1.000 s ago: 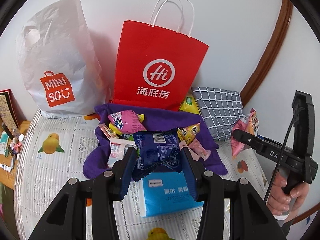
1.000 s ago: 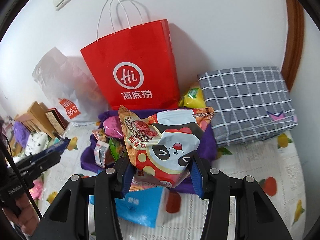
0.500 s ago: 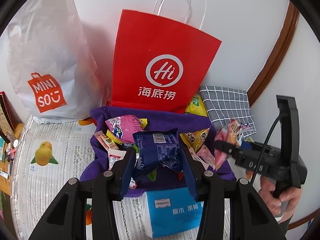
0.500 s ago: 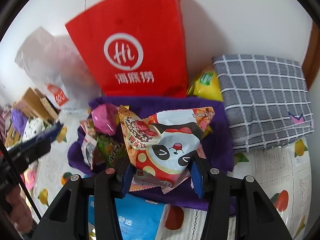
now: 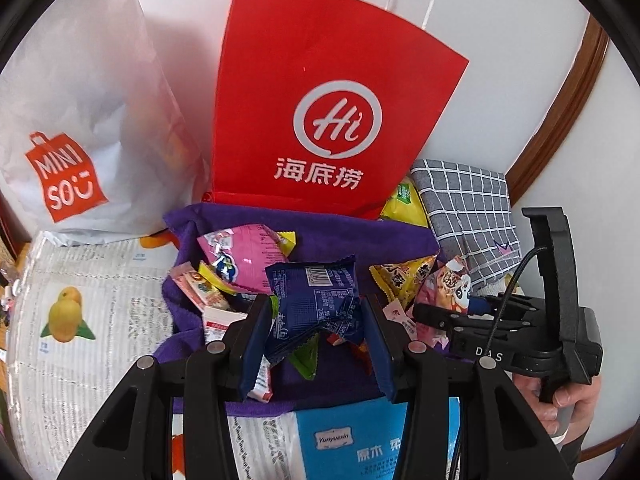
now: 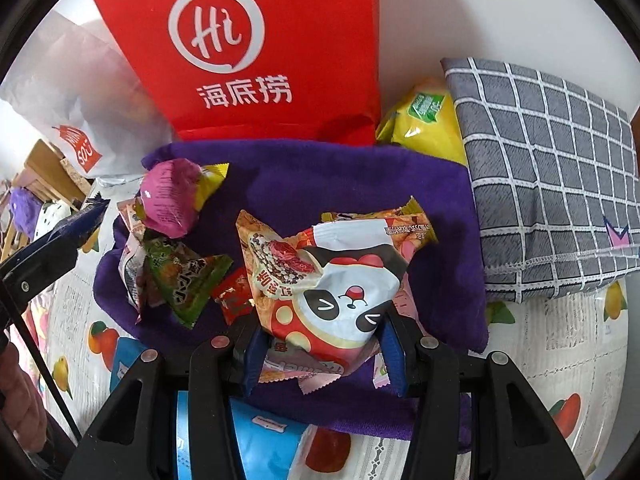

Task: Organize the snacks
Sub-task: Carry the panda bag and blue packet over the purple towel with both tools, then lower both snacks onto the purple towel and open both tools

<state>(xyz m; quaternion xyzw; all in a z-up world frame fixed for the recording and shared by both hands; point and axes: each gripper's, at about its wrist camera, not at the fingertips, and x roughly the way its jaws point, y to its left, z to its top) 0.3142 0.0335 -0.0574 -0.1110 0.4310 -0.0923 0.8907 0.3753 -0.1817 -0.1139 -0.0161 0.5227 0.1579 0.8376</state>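
Note:
My left gripper (image 5: pixel 316 340) is shut on a dark blue snack packet (image 5: pixel 314 304), held over a purple cloth (image 5: pixel 352 236) strewn with snacks. A pink packet (image 5: pixel 244 258) and a yellow packet (image 5: pixel 400 276) lie on that cloth. My right gripper (image 6: pixel 320 348) is shut on a red and white panda snack bag (image 6: pixel 332 280), low over the same purple cloth (image 6: pixel 320 176). A green triangular packet (image 6: pixel 188 280) and a magenta packet (image 6: pixel 170 198) lie left of it. In the left wrist view the right gripper (image 5: pixel 424 312) shows at the right with the panda bag (image 5: pixel 450 284).
A red paper bag (image 5: pixel 320 100) and a white plastic bag (image 5: pixel 72 100) stand against the wall behind the cloth. A grey checked cushion (image 6: pixel 552 160) lies to the right, a yellow bag (image 6: pixel 424 124) beside it. A blue tissue pack (image 5: pixel 352 440) lies near the front.
Both grippers have come forward and down toward the purple cloth, each still holding its packet. The right gripper has tilted further down and moved in closer to the left one.

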